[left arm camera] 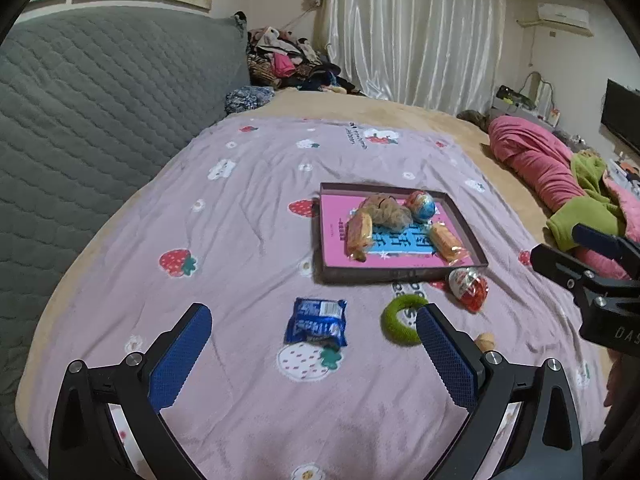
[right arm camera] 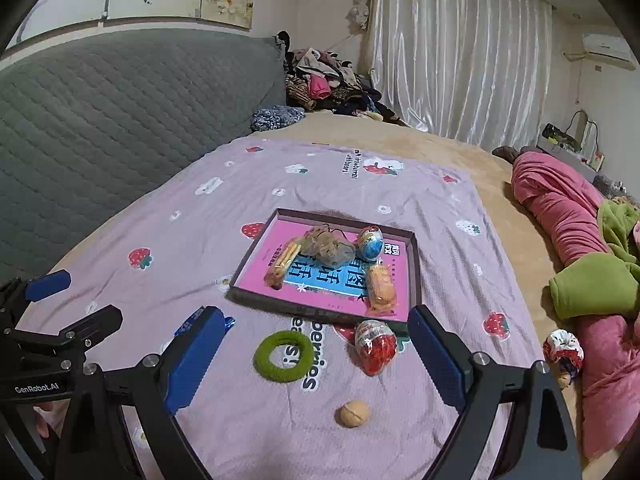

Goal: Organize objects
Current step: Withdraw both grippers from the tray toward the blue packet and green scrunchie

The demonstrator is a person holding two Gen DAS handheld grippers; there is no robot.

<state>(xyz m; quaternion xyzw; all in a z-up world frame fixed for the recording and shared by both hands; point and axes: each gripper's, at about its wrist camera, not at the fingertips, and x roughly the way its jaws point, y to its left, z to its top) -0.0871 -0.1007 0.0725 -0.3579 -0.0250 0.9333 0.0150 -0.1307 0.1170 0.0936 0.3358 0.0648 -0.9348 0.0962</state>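
A tray point(right arm camera: 416, 276) sits mid-blanket point(right arm camera: 224, 208) on a bed, holding two wrapped bars, a pouch point(right arm camera: 332, 250) and an egg point(right arm camera: 369, 243). In front of it lie a ring point(right arm camera: 284, 356), another egg point(right arm camera: 375, 346) and a walnut point(right arm camera: 354, 413). A snack packet point(left arm camera: 317, 321) lies left of the ring.

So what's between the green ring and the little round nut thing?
Nothing. In the right wrist view, only bare purple blanket with printed letters lies between the green ring and the round nut.
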